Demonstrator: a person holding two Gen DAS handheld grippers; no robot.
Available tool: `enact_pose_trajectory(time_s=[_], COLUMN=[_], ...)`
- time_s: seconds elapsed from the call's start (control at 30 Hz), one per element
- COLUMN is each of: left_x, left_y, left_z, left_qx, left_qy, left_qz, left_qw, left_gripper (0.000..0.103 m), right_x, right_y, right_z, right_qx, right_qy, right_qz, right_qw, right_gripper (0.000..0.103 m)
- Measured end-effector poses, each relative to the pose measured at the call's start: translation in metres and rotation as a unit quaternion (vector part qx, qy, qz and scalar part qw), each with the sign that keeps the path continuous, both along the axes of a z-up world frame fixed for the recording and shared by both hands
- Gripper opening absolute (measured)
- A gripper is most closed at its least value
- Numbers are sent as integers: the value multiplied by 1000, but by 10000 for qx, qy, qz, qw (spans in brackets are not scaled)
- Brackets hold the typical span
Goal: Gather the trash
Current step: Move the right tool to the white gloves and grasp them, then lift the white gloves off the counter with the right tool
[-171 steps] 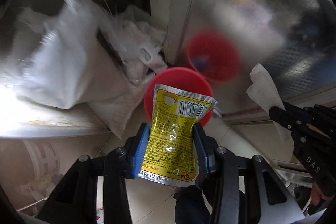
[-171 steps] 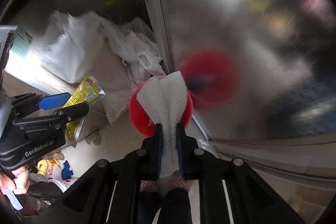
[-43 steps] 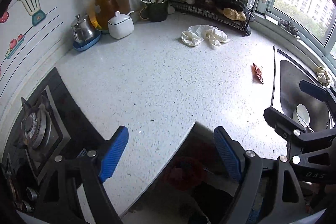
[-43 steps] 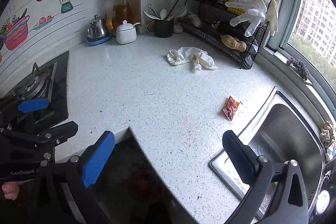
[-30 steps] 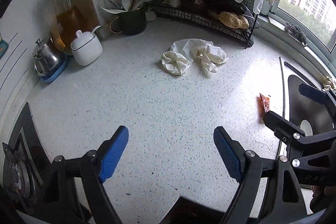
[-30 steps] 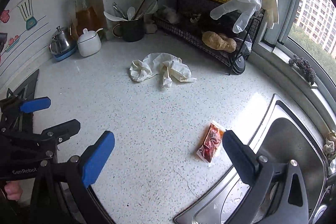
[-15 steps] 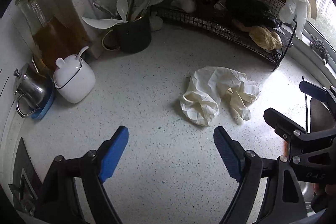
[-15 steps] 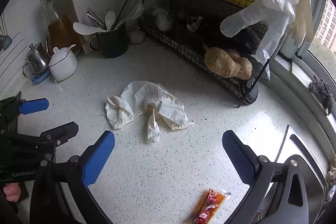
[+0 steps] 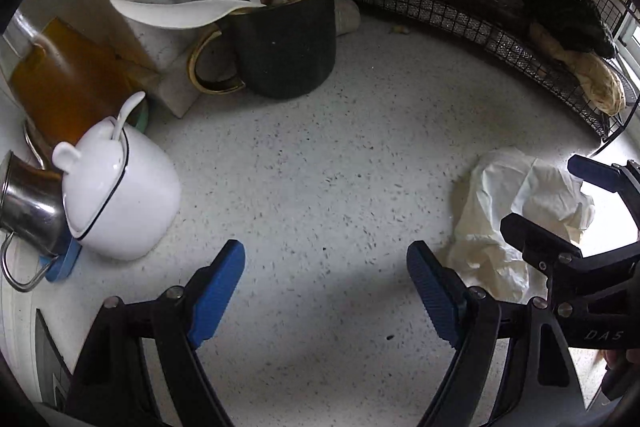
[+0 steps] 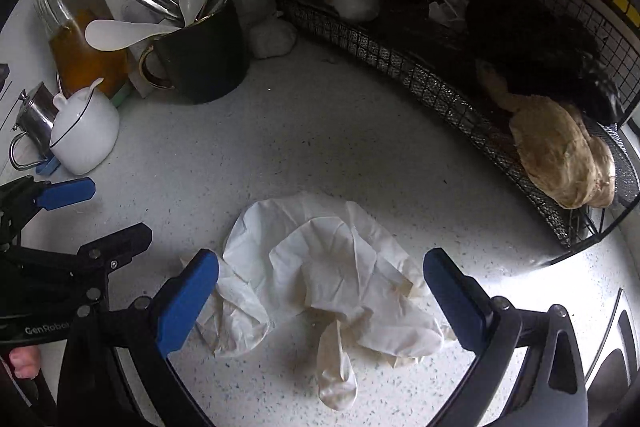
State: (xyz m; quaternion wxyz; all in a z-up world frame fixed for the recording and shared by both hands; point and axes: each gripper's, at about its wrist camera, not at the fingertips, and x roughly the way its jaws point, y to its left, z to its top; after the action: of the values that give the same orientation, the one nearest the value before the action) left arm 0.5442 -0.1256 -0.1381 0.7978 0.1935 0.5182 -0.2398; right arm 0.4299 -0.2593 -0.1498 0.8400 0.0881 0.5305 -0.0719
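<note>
Crumpled white disposable gloves lie in a heap on the speckled counter. My right gripper hangs just above them, open, its blue pads on either side of the heap without touching it. In the left wrist view the same gloves lie to the right of my left gripper, which is open over bare counter with nothing between its fingers. The right gripper's black frame covers part of the gloves there.
At the back left stand a black mug of spoons, a white lidded pot, a steel jug and an amber glass jar. A black wire rack with food curves along the back right. The sink edge shows at lower right.
Both grippers have moved forward across the counter and lower, toward the gloves and the back corner. The red sachet and most of the sink have dropped out of view. Both jaws stay open.
</note>
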Motion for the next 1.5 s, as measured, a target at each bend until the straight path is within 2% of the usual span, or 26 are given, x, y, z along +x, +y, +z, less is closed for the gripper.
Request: enact_pose_trajectory(time_s=[0.1,0.17,0.2,0.27,0.3,0.33,0.4,0.67,0.97,1.13,1.5], left_x=[6,6,4,-3,-9,-15,-29,-94,-158,-186,-241], left_y=[-3,-2,-1,1,2,2,2,7,-21,-45,-111], left_z=[-6,-7,-7,-3,0,2,10,49,65,59,38], left_qx=[16,-16,-30,-70,-58,-41,-82,-412,-619,-675,-519], left_qy=[42,72,62,-11,-33,-49,-101,-285,-198,-17,226], left_qz=[-72,-57,-48,-36,-65,-106,-196,-496,-1140,-1485,-2019], left_qw=[10000,10000,10000,10000,10000,9999,9997,9975,9914,9866,9778], left_gripper=[82,82,82,82,82,82,82,82,82,82,82], right_x=[4,4,3,-2,-6,-9,-21,-102,-189,-225,-291], right_y=[-2,-1,-1,1,1,1,1,4,-10,-21,-66], right_z=[-9,-14,-14,-10,-7,-5,1,47,73,79,60], right_qx=[176,243,171,-59,-50,13,191,136,-4,-142,-63], right_qy=[129,233,257,256,265,300,285,-82,-233,-290,-15], right_qz=[-20,4,0,33,70,78,60,-337,-958,-1399,-2125], right_qw=[9998,9994,9995,9996,9996,9995,9994,9993,9951,9896,9771], right_gripper=[100,88,79,53,25,11,9,7,7,7,7])
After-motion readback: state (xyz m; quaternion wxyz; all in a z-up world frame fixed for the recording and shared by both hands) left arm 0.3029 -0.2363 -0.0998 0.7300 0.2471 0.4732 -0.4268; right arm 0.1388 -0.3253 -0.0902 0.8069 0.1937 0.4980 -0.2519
